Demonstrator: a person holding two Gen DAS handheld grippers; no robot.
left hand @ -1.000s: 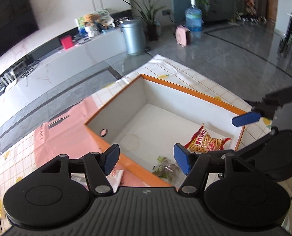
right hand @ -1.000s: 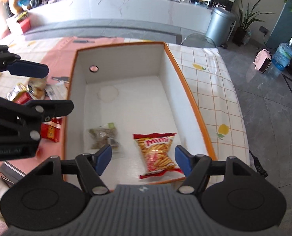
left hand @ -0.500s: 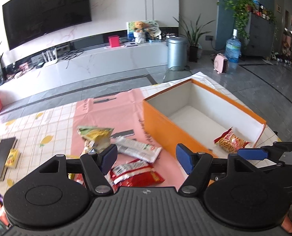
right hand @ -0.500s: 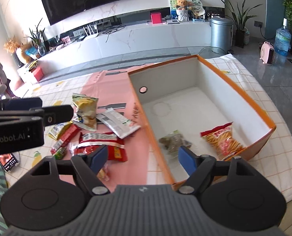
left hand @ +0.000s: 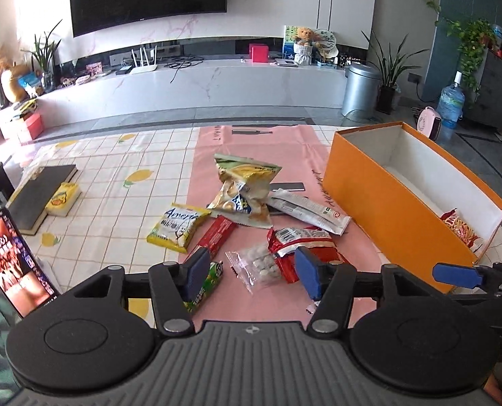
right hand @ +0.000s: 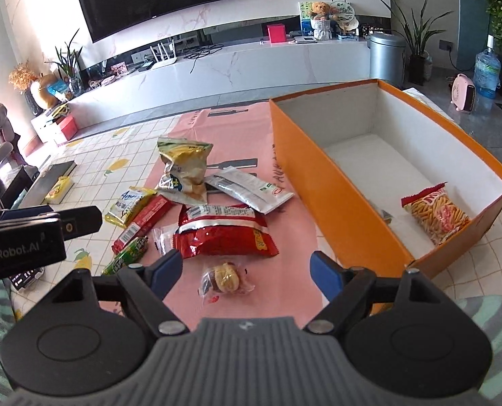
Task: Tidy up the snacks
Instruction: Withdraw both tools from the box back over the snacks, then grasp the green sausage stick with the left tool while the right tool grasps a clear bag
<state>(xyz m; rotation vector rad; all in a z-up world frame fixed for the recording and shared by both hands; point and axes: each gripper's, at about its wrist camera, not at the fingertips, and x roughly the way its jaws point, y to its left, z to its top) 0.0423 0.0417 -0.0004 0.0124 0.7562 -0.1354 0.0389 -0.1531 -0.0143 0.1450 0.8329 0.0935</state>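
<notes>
Since one second ago, both grippers have been drawn back from above the orange box (right hand: 338, 209) to the loose snacks on the pink sheet (left hand: 261, 155). Left gripper (left hand: 252, 272): fingers spread and empty, a clear bag of round sweets (left hand: 259, 265) seen between them, a red packet (left hand: 305, 247) just ahead of the right finger, a green stick pack (left hand: 207, 286) beside the left finger. Right gripper (right hand: 245, 272): fingers likewise parted with nothing held, a small wrapped pastry (right hand: 225, 279) lying between them, the red packet (right hand: 223, 233) just ahead, and an orange chip bag (right hand: 436, 215) resting inside the box, ahead and to the right.
</notes>
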